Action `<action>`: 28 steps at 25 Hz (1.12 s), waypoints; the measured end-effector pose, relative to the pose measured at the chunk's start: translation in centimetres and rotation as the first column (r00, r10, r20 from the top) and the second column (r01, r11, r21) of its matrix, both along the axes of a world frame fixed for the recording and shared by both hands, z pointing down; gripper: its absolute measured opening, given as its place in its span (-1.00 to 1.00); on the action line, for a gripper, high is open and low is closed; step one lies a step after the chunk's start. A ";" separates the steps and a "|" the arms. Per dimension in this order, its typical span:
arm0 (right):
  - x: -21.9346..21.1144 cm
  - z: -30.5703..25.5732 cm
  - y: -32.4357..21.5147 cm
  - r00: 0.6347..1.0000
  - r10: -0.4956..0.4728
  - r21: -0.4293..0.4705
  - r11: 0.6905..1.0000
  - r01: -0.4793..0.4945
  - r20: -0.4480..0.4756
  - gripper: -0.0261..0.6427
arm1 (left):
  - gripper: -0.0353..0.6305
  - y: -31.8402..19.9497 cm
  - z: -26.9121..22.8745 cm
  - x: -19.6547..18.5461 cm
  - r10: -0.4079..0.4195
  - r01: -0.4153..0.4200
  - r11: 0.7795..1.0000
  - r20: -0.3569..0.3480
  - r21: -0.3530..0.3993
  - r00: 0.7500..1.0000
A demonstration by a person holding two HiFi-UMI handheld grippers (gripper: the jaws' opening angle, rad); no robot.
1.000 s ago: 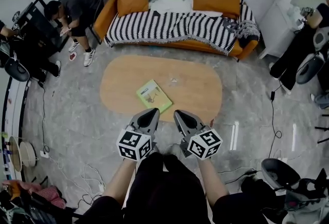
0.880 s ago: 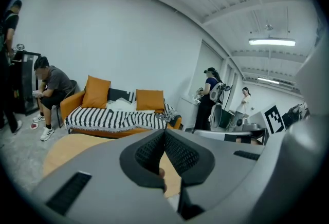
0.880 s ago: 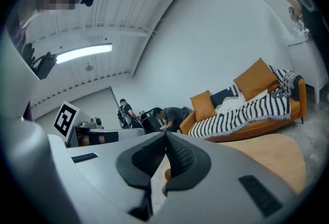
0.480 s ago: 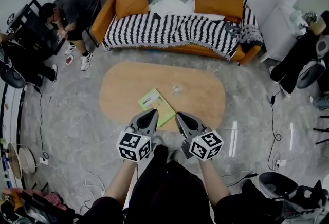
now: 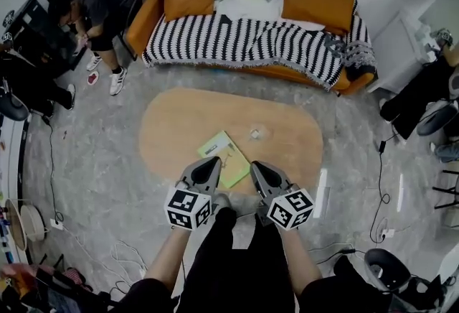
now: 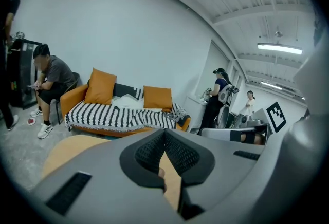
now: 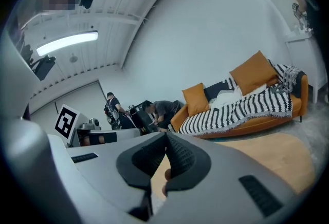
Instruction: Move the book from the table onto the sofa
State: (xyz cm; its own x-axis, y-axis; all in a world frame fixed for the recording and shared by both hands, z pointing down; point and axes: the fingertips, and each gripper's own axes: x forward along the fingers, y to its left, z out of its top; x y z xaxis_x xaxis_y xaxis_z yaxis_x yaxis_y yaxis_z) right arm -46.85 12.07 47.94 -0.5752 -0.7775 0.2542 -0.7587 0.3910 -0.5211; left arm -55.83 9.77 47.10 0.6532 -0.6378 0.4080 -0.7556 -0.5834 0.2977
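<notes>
My left hand-held gripper (image 5: 212, 163) and right hand-held gripper (image 5: 257, 166) are both closed on nothing, their dark ribbed pads pressed together. In the last second I've brought them forward to the near edge of the smooth oval wooden tabletop (image 5: 172, 125). The thin, flat green book (image 5: 229, 155) now lies untouched just past my left tips, so I'd say grasping comes next. The sofa (image 5: 237, 39), with its striped throw, waits beyond.
</notes>
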 end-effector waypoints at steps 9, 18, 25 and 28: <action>0.7 6.4 -4.3 0.999 -0.033 -0.083 0.996 0.034 0.010 -0.86 | -0.85 -5.1 6.9 -2.0 -0.063 0.065 0.996 0.023 -0.054 0.998; 1.1 11.9 -5.7 0.997 0.019 -0.164 0.986 -0.006 0.079 -0.86 | -0.85 -8.3 12.6 -1.7 -0.003 0.010 0.998 0.094 -0.069 0.996; -0.2 21.1 -4.2 0.983 0.121 -0.314 0.946 -0.073 0.135 -0.85 | -0.85 -10.0 20.8 -1.7 0.147 -0.130 0.986 0.171 -0.105 0.974; -0.4 25.7 -3.2 0.970 0.186 -0.392 0.913 -0.113 0.153 -0.85 | -0.85 -10.5 25.2 -1.9 0.218 -0.191 0.970 0.199 -0.147 0.956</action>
State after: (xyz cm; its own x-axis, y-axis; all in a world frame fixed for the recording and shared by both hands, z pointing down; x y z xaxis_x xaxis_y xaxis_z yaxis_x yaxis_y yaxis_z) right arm -47.22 8.89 73.65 -0.5242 -0.7247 0.4471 -0.6696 0.0264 -0.7423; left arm -57.72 -0.74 72.32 0.6541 -0.4346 0.6191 -0.6776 -0.7003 0.2244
